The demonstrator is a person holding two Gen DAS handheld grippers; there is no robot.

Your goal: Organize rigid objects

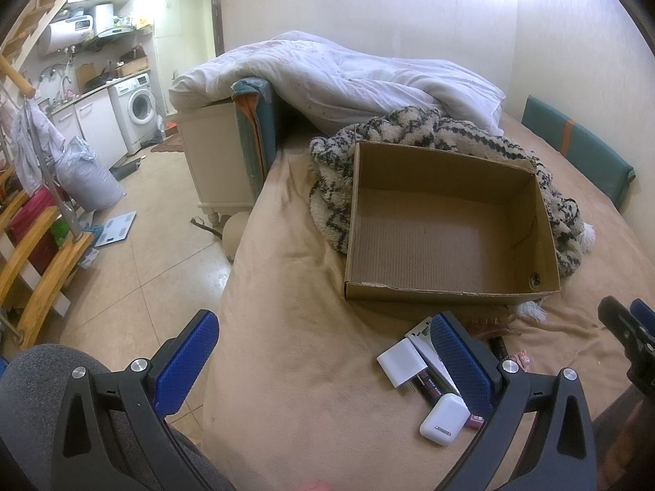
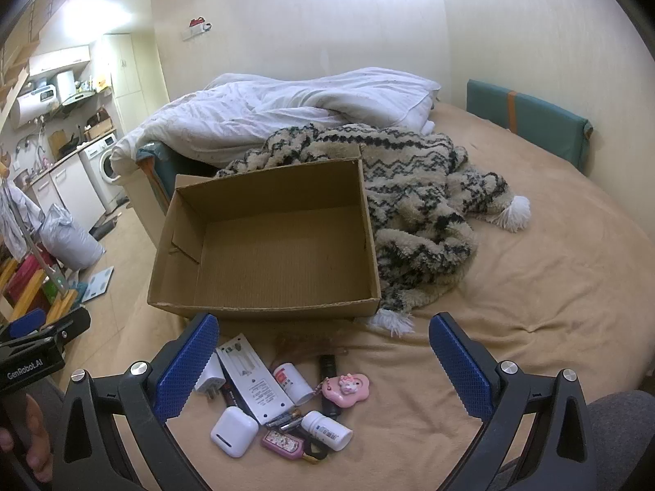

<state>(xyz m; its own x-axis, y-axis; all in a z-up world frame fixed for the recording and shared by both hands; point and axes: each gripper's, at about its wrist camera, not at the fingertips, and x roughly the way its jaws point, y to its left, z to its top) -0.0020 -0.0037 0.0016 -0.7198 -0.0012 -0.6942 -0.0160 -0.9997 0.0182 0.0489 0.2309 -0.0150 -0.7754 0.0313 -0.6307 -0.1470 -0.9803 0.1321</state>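
An open, empty cardboard box (image 2: pixel 270 241) sits on the tan bed; it also shows in the left wrist view (image 1: pixel 446 225). In front of it lies a pile of small items: a white remote (image 2: pixel 251 380), a white earbud case (image 2: pixel 231 431), a white charger plug (image 2: pixel 209 376), a white pill bottle (image 2: pixel 327 429), a pink charm (image 2: pixel 346 386), batteries and a pink case. My right gripper (image 2: pixel 323 368) is open above the pile. My left gripper (image 1: pixel 327 358) is open at the bed's left edge, with the earbud case (image 1: pixel 444 419) and plug (image 1: pixel 399 362) by its right finger.
A patterned fleece blanket (image 2: pixel 413 204) lies behind and right of the box. A white duvet (image 2: pixel 286 110) is heaped at the back. The bed's left edge drops to a tiled floor (image 1: pixel 135 286). A teal cushion (image 2: pixel 528 118) lines the right wall.
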